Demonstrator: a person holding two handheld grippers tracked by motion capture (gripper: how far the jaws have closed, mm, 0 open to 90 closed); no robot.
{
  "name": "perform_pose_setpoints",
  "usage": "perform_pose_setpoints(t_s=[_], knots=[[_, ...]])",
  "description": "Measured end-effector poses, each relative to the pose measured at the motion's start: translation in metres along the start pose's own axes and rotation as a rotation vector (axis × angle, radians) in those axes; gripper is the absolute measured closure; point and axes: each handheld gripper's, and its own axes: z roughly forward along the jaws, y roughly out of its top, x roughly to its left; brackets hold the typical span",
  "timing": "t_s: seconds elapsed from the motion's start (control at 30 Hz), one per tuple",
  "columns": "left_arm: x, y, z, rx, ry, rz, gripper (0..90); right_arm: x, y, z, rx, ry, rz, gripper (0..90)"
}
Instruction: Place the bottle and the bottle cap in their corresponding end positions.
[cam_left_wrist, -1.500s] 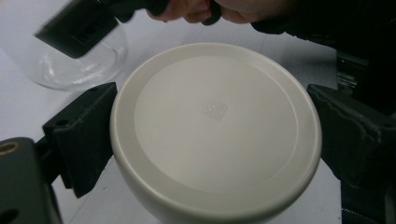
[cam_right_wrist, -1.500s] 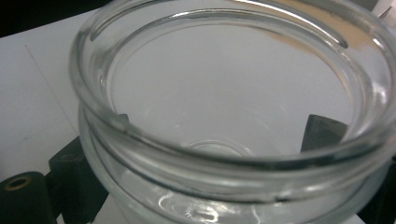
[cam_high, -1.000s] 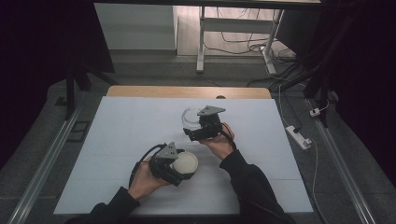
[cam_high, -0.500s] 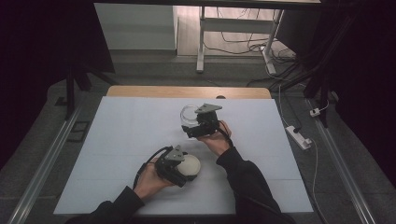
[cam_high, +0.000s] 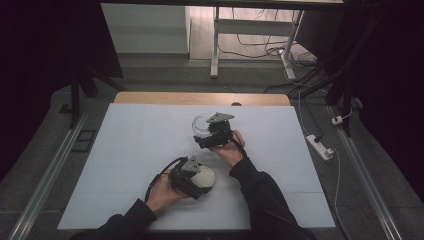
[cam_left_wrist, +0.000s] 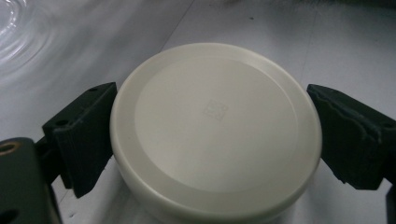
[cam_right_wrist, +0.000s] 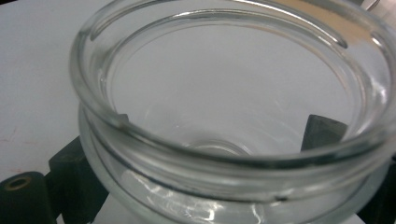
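Your left gripper (cam_high: 196, 181) sits at the near edge of the white table (cam_high: 130, 150); your right gripper (cam_high: 207, 135) lies beyond it, nearer the table's middle. One cream lid (cam_left_wrist: 215, 126) and one clear glass jar (cam_right_wrist: 233, 107) are in hand: two things, two grippers.

In the high view most of the jar (cam_high: 201, 125) is hidden behind the right gripper's grey plate, and only a curved piece of its rim shows on the side away from your hand. The lid (cam_high: 204, 177) is likewise half covered by the left gripper's body. In the right gripper view the jar's lower part is cut off by the bottom edge, and both jaws are seen partly through the glass, so their edges are hard to make out.

The left gripper's jaws stand on either side of the lid; the left jaw touches its rim, while the right jaw appears to meet it, though the contact there is not plain. The lid lies flat on the table, its round face up, its axis vertical.

The right gripper's jaws press the jar's wall from both sides below the rim. The jar's mouth opens upward and somewhat toward the camera; its axis runs close to upright, and it is empty.
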Motion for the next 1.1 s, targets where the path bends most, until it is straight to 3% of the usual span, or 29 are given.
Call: perform_pose_setpoints(t_s=[0.23, 0.37, 0.87, 0.97, 1.1], knots=[[0.0007, -0.0008, 0.0043, 0.033, 0.000, -0.004, 7.7, 0.0003, -0.0040, 0.0036, 0.009, 0.002, -0.004, 6.5], [0.0006, -0.0009, 0.0074, 0.085, 0.006, 0.015, 7.6, 0.0010, -0.0051, 0.0040, 0.005, 0.004, -0.006, 6.4], [0.0012, -0.0010, 0.0073, 0.089, 0.005, 0.010, 5.6, 0.0010, -0.0036, 0.0032, 0.033, 0.002, 0.014, 5.7], [0.0023, -0.0018, 0.0053, 0.063, -0.005, -0.017, 2.7, 0.0009, -0.0027, 0.0027, 0.043, 0.003, 0.014, 5.4], [0.0032, -0.0018, 0.0024, 0.053, -0.004, -0.021, 1.6, -0.0007, -0.0021, 0.0011, 0.041, 0.021, 0.028, 3.5]])
